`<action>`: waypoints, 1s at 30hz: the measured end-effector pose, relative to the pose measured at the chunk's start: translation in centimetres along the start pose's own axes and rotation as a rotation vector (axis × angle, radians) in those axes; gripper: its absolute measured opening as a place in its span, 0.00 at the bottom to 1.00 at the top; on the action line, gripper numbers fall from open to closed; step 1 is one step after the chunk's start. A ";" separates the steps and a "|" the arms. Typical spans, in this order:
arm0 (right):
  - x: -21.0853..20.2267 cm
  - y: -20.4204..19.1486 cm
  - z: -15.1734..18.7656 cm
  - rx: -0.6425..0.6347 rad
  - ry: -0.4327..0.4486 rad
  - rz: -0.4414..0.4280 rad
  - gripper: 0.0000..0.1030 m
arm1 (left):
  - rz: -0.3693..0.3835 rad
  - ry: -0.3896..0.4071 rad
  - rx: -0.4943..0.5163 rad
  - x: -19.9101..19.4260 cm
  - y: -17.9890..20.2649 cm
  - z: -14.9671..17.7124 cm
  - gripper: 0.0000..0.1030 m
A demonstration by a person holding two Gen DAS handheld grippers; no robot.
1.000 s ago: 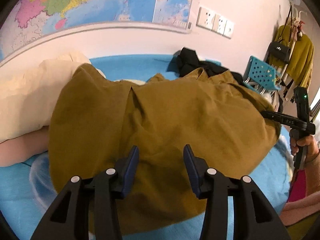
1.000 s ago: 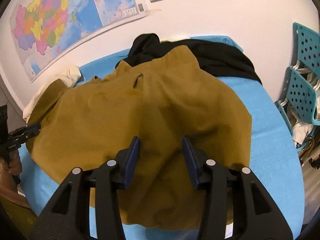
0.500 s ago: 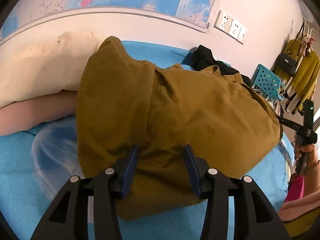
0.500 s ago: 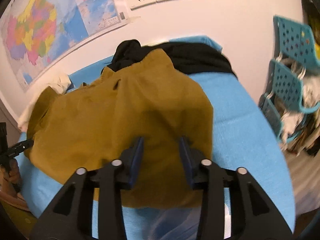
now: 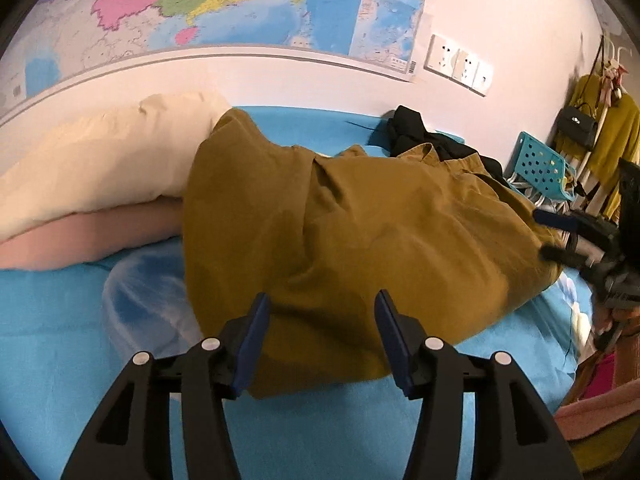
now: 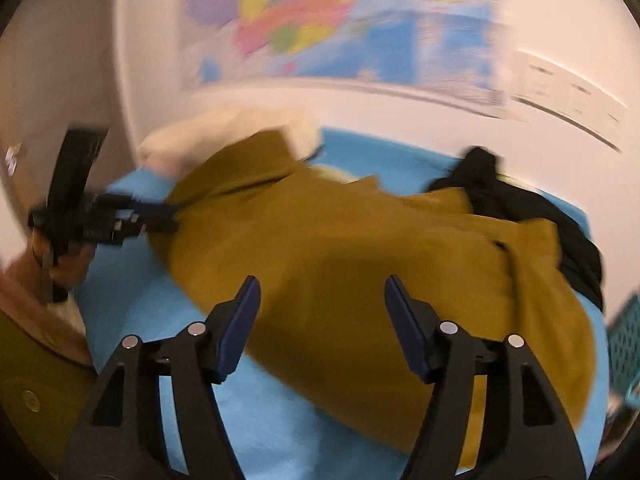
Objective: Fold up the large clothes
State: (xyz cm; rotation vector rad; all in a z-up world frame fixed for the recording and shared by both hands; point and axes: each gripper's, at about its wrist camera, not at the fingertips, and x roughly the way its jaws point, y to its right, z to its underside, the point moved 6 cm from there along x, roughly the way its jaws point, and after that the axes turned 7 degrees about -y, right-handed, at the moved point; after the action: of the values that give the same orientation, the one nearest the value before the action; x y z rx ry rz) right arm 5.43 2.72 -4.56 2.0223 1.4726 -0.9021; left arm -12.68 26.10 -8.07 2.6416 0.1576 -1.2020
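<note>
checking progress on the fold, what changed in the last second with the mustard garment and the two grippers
The right gripper swung fast toward the left, its view now blurred, and now sits close to the mustard garment. The left gripper shifted only a little. Both are open and empty as before. The garment lies much the same on the blue sheet, with the cream pillow and black clothing unmoved.

The large mustard-brown cloth garment (image 5: 360,232) looks matt and softly creased, lying on a bed's bright blue, fine-napped cloth cover (image 5: 56,320). The left tool (image 5: 320,320) is smooth black plastic with matt blue pads (image 5: 252,336) and shiny metal rivets (image 5: 210,344).
</note>
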 end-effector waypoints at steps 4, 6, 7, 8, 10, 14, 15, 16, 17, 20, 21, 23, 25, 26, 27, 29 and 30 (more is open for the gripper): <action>2.6 -4.3 -0.3 -0.146 -0.051 -0.032 0.66 | 0.044 -0.031 -0.012 0.9 -0.5 0.9 0.50; 4.0 -6.3 -0.1 -0.228 -0.081 -0.030 0.68 | 0.078 -0.060 -0.057 1.9 -1.2 1.2 0.50; 4.5 -6.8 -0.1 -0.258 -0.089 -0.013 0.69 | 0.094 -0.065 -0.082 2.1 -1.4 1.2 0.50; 5.1 -7.5 0.0 -0.296 -0.093 0.016 0.73 | 0.095 -0.058 -0.087 2.0 -1.4 1.2 0.50; 5.4 -8.3 -0.1 -0.346 -0.093 0.042 0.73 | 0.074 -0.045 -0.077 1.5 -1.2 1.0 0.50; 6.0 -9.0 -0.2 -0.391 -0.090 0.053 0.72 | 0.018 -0.042 -0.062 0.9 -0.6 1.2 0.51; 6.2 -9.1 -0.1 -0.395 -0.092 0.060 0.72 | 0.004 -0.037 -0.058 0.6 -0.4 1.3 0.52; 6.3 -9.1 -0.1 -0.399 -0.094 0.066 0.72 | -0.006 -0.033 -0.056 0.4 -0.3 1.3 0.56; 6.5 -9.1 -0.1 -0.405 -0.098 0.072 0.72 | -0.019 -0.029 -0.052 0.2 -0.2 1.4 0.58; 7.0 -9.1 0.1 -0.430 -0.106 0.102 0.72 | -0.036 -0.019 -0.038 -0.2 0.1 1.5 0.59; 7.2 -9.2 0.1 -0.444 -0.108 0.115 0.72 | -0.038 -0.016 -0.038 -0.4 0.1 1.6 0.59; 7.5 -9.2 0.3 -0.465 -0.112 0.142 0.72 | -0.028 -0.017 -0.045 -0.6 0.1 1.7 0.59; 8.0 -9.2 0.5 -0.487 -0.119 0.179 0.71 | -0.019 -0.017 -0.052 -0.8 0.1 1.8 0.60; 8.3 -9.1 0.5 -0.492 -0.123 0.187 0.71 | -0.016 -0.017 -0.056 -0.9 0.0 1.9 0.60; 8.4 -9.2 0.4 -0.492 -0.123 0.192 0.71 | -0.011 -0.017 -0.059 -1.0 0.1 2.0 0.60; 8.6 -9.2 0.2 -0.490 -0.123 0.192 0.71 | 0.030 -0.017 -0.068 -1.5 0.0 2.2 0.60; 8.7 -9.2 0.1 -0.491 -0.122 0.198 0.66 | 0.057 -0.015 -0.073 -1.6 0.0 2.2 0.60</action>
State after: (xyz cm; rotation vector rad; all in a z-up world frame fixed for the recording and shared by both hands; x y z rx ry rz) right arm -1.61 11.01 -11.12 1.6790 1.2506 -0.5089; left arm -15.34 25.55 -8.22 2.5561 0.1211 -1.1747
